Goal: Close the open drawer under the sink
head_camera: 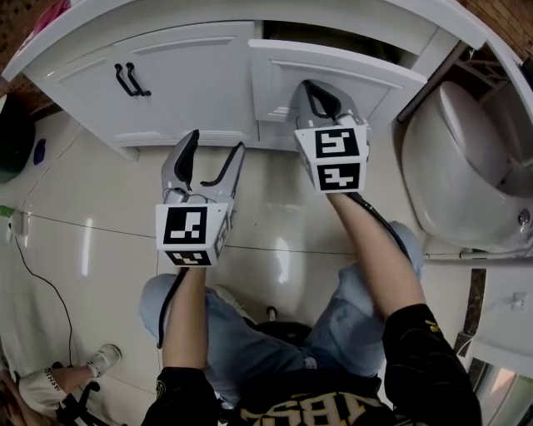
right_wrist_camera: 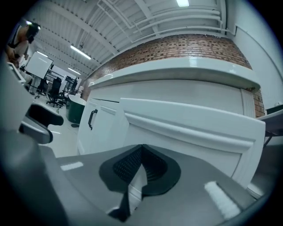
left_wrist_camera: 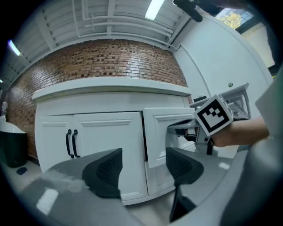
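A white painted drawer with a framed panel front [head_camera: 333, 71] stands partly pulled out under the right end of the long white bench [head_camera: 166, 21]. Its front sits proud of the cabinet face, with a dark gap showing above it. The right claw [head_camera: 321, 93] is fully closed and holds nothing, and its tips are at the middle of the drawer front, seemingly touching it. In the right gripper view that same closed claw [right_wrist_camera: 139, 165] has the panel filling the space ahead. The left claw [head_camera: 216, 146] is wide open and empty, hanging over the glossy pale tiled floor [head_camera: 100, 225] short of the cabinet. The drawer looks stiff and light and probably runs on slides. Its smooth paint could let the tips skid, and no handle shows on it, so a flat push at mid-panel suits better than a grip. Under the left of the bench are two white cabinet doors with black bar handles [head_camera: 132, 79]. A white toilet [head_camera: 466, 158] sits just beyond the bench's right end, crowding the right arm. Nothing is seen blocking the drawer's path.
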Demonstrator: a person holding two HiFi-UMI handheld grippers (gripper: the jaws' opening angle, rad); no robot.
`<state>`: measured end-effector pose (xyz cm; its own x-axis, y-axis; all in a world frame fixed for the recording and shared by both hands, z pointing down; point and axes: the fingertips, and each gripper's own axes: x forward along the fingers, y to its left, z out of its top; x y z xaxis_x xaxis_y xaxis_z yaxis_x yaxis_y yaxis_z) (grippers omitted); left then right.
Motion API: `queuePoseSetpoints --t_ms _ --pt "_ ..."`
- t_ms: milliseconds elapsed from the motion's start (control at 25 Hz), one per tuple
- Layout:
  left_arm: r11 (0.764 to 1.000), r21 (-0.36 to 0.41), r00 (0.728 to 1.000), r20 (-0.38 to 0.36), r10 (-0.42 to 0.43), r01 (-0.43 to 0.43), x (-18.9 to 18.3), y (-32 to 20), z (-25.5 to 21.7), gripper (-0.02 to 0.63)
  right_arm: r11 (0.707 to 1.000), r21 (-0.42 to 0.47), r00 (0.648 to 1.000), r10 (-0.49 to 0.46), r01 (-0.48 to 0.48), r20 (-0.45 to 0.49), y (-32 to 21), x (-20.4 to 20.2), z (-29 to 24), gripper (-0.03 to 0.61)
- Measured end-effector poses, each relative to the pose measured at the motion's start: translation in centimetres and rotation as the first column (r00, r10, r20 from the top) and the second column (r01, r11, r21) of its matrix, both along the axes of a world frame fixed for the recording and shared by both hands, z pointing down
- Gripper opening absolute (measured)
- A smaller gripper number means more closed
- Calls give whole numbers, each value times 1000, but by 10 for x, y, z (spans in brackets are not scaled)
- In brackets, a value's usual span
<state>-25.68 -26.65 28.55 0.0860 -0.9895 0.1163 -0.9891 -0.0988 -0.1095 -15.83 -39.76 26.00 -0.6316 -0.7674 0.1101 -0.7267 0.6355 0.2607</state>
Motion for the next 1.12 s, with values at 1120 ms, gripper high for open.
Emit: queuePoseSetpoints --t_ms 1120 --pt "999 38 996 -86 -2 5 -2 -34 -5 308 939 -306 957 -68 157 282 -28 19 5 8"
